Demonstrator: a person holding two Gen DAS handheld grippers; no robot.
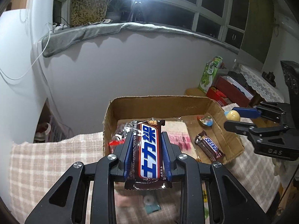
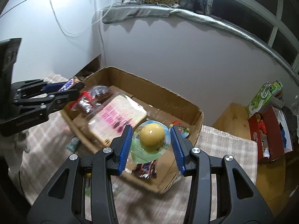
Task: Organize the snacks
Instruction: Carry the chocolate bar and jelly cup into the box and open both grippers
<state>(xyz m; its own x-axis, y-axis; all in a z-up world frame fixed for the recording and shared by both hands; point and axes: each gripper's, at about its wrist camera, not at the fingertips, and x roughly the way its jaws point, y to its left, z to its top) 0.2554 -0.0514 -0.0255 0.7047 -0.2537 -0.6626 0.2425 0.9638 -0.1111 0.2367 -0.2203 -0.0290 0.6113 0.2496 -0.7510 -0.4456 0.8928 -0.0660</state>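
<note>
My left gripper point(image 1: 147, 136) is shut on a brown chocolate bar point(image 1: 149, 153) with a blue and white label, held lengthwise above the near edge of an open cardboard box point(image 1: 158, 102). My right gripper point(image 2: 151, 130) is shut on a yellow jelly cup point(image 2: 152, 139) with a printed lid, held over the same cardboard box point(image 2: 168, 97). In the left wrist view the right gripper point(image 1: 231, 118) hangs at the right with the jelly cup point(image 1: 232, 114). Inside the box lie a second chocolate bar point(image 1: 209, 146), another jelly cup point(image 1: 205, 121), a bread bag point(image 2: 115, 119) and a dark snack packet point(image 2: 93, 99).
The box stands on a checked cloth point(image 1: 46, 158). A small wrapped item point(image 1: 151, 205) lies on the cloth near the left gripper. At the right are a red box point(image 2: 269, 130), a green tissue pack point(image 2: 261, 97) and a wooden surface point(image 2: 233, 119). A grey wall rises behind.
</note>
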